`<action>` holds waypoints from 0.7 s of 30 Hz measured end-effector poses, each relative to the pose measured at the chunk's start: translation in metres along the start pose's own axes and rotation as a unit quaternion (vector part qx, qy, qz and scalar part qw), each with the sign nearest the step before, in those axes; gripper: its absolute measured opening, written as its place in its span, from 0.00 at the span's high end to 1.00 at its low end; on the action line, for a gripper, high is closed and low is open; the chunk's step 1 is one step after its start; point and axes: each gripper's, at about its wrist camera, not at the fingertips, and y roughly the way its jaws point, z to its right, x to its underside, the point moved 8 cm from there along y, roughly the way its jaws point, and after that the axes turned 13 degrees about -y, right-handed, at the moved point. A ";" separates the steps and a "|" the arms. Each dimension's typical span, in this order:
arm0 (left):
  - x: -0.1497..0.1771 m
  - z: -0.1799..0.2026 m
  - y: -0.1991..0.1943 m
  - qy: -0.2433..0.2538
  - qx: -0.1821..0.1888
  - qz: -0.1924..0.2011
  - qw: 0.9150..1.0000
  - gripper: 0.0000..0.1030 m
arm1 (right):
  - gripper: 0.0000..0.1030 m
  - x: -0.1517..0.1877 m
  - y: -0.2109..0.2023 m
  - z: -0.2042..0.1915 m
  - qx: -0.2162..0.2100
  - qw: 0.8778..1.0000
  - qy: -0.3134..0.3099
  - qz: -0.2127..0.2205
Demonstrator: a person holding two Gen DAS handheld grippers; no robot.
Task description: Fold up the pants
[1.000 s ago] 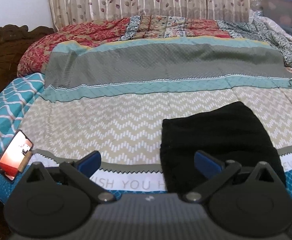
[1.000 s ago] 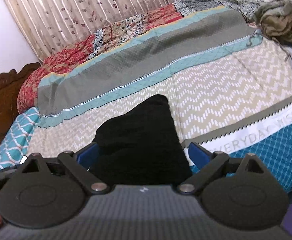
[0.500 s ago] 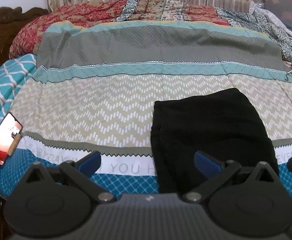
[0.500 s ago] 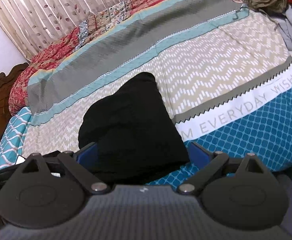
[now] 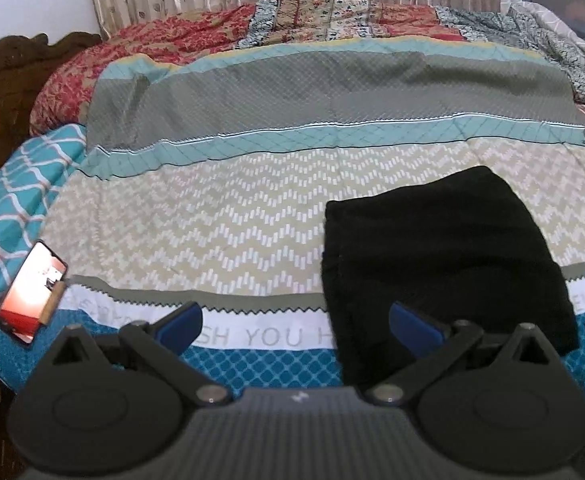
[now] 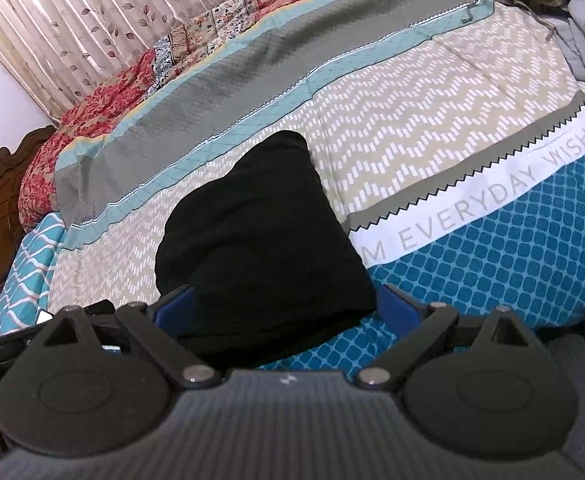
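The left gripper (image 5: 296, 326) is spread wide and holds nothing; the folded black pants (image 5: 444, 256) lie on the bed's patterned bedspread (image 5: 212, 220) ahead and to its right. The right gripper (image 6: 288, 308) is also wide open and empty, with the pants (image 6: 260, 240) directly ahead of it.
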 end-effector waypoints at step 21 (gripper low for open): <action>0.008 -0.003 0.008 0.005 -0.015 -0.029 0.999 0.00 | 0.05 -0.001 -0.002 0.003 0.001 1.000 0.000 -0.003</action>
